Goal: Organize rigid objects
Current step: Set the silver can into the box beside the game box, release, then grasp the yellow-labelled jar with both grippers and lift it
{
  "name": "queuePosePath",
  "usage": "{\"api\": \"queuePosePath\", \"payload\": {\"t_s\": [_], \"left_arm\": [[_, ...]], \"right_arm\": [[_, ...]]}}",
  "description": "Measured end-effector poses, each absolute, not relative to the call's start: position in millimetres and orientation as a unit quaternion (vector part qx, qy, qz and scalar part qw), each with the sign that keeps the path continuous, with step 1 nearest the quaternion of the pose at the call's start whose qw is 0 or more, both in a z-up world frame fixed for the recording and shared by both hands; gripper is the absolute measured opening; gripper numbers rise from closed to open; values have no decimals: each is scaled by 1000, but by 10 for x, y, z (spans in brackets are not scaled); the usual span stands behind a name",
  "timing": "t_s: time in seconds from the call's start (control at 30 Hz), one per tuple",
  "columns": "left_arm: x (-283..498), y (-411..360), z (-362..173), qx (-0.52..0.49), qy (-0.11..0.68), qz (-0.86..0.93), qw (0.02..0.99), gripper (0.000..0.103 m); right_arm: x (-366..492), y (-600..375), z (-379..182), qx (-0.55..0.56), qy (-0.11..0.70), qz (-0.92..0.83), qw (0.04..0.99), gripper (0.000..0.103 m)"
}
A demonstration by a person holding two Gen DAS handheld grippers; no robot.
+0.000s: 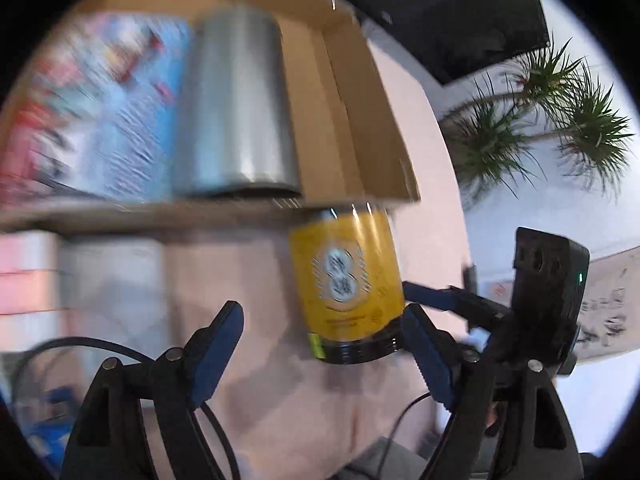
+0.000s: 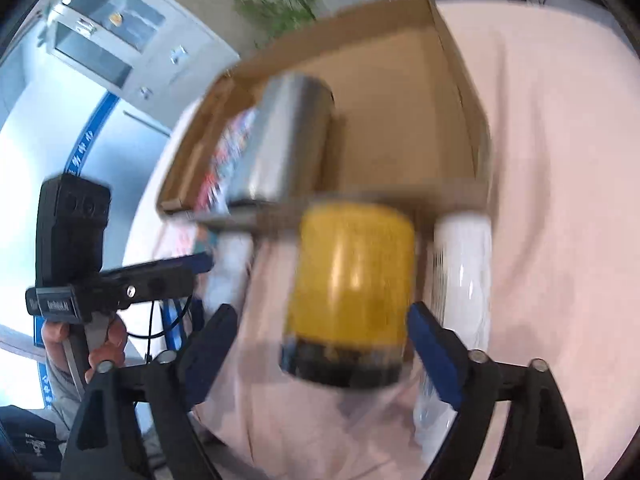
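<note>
A yellow can (image 1: 347, 280) with a black base is in the air in front of a cardboard box (image 1: 372, 120); it also shows blurred in the right wrist view (image 2: 352, 280). My right gripper (image 2: 318, 332) is open, with the can between its blue pads and not clearly touched. My left gripper (image 1: 320, 328) is open, with the can near its right pad (image 1: 424, 348). The right gripper's finger (image 1: 430, 294) reaches toward the can in the left wrist view. A silver metal cup (image 1: 236, 108) and a colourful box (image 1: 92, 112) lie inside the cardboard box.
A pink cloth (image 2: 560, 200) covers the table. A white bottle (image 2: 464, 256) lies by the box's near wall, and white packs (image 1: 112, 280) lie at the left. A potted plant (image 1: 552, 120) and a dark monitor (image 1: 460, 12) stand behind.
</note>
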State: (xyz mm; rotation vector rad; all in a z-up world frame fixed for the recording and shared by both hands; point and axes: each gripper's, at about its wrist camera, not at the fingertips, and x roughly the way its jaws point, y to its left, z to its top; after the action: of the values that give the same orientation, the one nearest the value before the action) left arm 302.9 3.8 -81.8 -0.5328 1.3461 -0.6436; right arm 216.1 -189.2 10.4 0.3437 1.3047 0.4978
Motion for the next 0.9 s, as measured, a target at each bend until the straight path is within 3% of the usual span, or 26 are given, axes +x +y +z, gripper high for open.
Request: {"api": "queuePosePath", "payload": {"t_s": [0.13,0.4,0.53,0.73,0.9], "left_arm": [[3194,-243,-1059,-240,632,-295,676,82],[3108,-284,-1050,-223,619,-284,697,84],[2908,-211,-497,-190,567,-281,751,84],[2954,-232,645,-110,439,-272,849,84],[3640,-142,752,-133,460,-259,839,83]], "right_arm": [[2074,-1715,-115,143,611,236,742,79],[2088,-1551,-235,151,599,236,750,87],[2007,-1497,64,150,570,248,768,87],[2131,-1561,1132,109,461,292,831,87],[2714,-1702,1328,109,460,309,825,87]]}}
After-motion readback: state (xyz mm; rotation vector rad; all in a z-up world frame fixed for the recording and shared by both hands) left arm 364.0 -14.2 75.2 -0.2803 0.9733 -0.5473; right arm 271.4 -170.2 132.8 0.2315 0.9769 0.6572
